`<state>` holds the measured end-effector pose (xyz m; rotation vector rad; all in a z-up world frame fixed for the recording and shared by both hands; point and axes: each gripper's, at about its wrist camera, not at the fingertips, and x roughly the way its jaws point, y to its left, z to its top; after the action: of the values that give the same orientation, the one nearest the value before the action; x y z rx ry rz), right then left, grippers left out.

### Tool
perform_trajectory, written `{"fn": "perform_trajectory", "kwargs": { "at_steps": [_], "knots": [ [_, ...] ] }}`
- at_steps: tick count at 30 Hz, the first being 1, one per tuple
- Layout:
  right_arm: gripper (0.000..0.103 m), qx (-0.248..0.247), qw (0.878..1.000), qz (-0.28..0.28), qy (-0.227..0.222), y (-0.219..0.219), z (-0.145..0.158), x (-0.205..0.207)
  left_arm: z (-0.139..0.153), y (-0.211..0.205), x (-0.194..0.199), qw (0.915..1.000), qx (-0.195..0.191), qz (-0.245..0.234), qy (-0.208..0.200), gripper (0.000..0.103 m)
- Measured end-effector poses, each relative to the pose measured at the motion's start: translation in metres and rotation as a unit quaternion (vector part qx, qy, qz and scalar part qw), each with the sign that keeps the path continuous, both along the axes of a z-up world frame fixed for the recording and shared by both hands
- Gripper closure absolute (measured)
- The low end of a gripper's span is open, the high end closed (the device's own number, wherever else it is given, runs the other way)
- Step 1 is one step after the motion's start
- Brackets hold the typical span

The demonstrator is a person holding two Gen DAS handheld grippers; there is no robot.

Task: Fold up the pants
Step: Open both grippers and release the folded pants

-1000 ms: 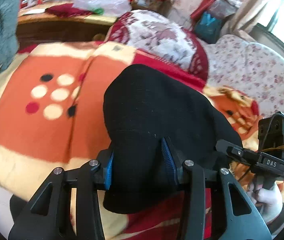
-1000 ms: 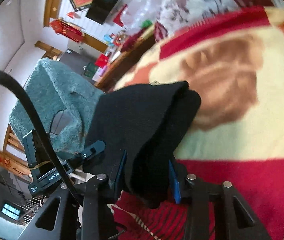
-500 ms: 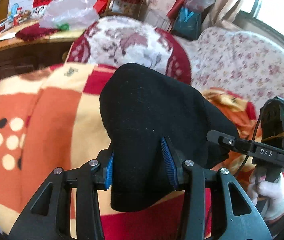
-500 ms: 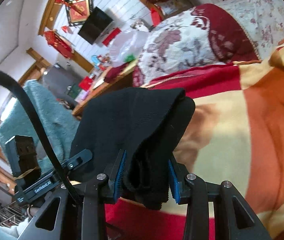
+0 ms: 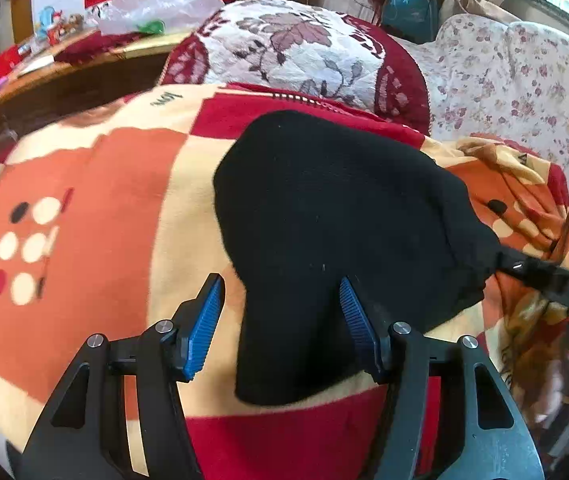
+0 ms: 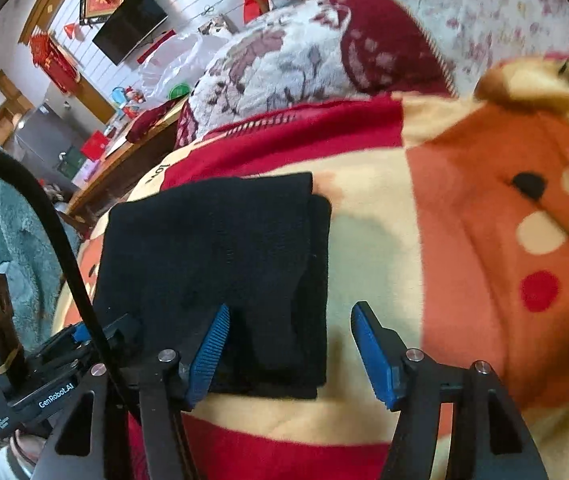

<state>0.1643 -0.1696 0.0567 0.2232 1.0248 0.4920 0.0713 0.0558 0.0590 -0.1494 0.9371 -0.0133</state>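
The black pants [image 5: 336,216] lie folded into a thick bundle on an orange, cream and red blanket [image 5: 84,208]. In the left wrist view my left gripper [image 5: 280,320] is open, its blue pads apart around the bundle's near edge. In the right wrist view the pants [image 6: 220,256] show as a layered rectangle. My right gripper [image 6: 288,344] is open, with the bundle's right edge between the pads. The other gripper's body shows at the side of each view.
A white and maroon floral cushion [image 5: 296,52] lies behind the pants. A floral sheet [image 5: 524,80] covers the right. A wooden table [image 5: 64,80] with clutter stands back left. A teal fuzzy cover [image 6: 0,232] is at left.
Both grippers were shut on the pants and holding them up. Now both have opened and the folded pants rest on the blanket.
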Motion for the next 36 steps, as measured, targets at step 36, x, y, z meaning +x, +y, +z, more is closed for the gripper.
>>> {"fn": "perform_trajectory", "kwargs": {
  "at_steps": [36],
  "knots": [
    [0.033, 0.012, 0.997, 0.012, -0.071, 0.021, 0.062, -0.091, 0.082, -0.026, -0.094, 0.9897, 0.079, 0.031, -0.116, 0.043]
  ]
}}
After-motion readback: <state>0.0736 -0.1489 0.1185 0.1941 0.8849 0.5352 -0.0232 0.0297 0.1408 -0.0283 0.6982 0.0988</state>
